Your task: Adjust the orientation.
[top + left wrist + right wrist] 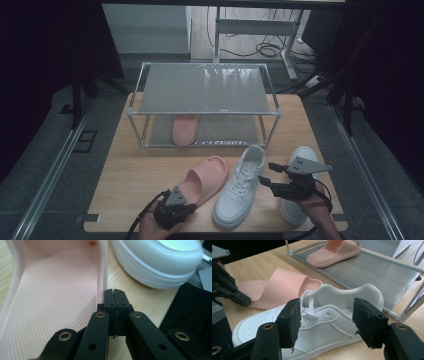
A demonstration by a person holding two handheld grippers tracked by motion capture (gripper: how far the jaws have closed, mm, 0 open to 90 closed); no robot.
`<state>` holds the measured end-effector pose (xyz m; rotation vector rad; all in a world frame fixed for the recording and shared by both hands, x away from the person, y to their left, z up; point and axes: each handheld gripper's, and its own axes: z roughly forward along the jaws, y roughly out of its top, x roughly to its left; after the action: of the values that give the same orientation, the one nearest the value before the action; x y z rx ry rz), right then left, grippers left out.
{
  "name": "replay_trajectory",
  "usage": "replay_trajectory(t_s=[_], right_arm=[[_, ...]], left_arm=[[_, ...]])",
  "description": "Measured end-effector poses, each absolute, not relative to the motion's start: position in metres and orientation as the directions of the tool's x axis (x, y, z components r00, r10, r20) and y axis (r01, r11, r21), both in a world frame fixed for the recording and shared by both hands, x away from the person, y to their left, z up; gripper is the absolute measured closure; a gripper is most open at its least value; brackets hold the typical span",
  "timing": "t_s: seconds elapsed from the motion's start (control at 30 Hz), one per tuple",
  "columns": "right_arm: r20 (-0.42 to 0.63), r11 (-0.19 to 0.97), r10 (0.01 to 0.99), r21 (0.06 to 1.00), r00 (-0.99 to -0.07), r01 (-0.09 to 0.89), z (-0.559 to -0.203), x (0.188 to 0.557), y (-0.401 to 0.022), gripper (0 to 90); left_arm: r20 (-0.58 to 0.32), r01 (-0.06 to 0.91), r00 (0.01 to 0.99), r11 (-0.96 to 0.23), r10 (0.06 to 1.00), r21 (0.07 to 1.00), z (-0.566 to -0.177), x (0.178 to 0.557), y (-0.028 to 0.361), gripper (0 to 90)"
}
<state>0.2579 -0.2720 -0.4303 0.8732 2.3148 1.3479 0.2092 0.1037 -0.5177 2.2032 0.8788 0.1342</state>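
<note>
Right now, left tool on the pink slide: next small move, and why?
Probably lift the pink slide a little. The left tool looks shut on its side rim, and its mate already sits on the rack's lower shelf. The white sneaker lies close alongside, so raise it before carrying it forward.

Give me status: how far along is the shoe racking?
Done: one pink slipper sits on the rack's lower shelf. In hand: the left gripper is shut at the second slipper's rim; the right gripper is open around a white sneaker. Left: that slipper, both sneakers.
</note>
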Motion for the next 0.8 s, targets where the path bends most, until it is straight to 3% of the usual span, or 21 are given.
replay_trajectory(t_s=[0.57, 0.67, 0.8], right_arm=[[0.026, 0.366, 0.648, 0.866, -0.762, 0.341, -0.430, 0.258, -0.272, 40.2], [0.027, 0.363, 0.649, 0.867, -0.761, 0.341, -0.431, 0.257, -0.272, 40.2], [0.028, 0.362, 0.649, 0.867, -0.760, 0.342, -0.431, 0.258, -0.272, 40.2]], left_arm=[[-0.192, 0.579, 0.721, -0.427, 0.666, 0.695, -0.518, 0.219, 0.119, 87.0], [-0.204, 0.576, 0.716, -0.400, 0.667, 0.713, -0.512, 0.218, 0.123, 81.5], [-0.205, 0.572, 0.707, -0.377, 0.677, 0.728, -0.503, 0.217, 0.129, 66.4]])
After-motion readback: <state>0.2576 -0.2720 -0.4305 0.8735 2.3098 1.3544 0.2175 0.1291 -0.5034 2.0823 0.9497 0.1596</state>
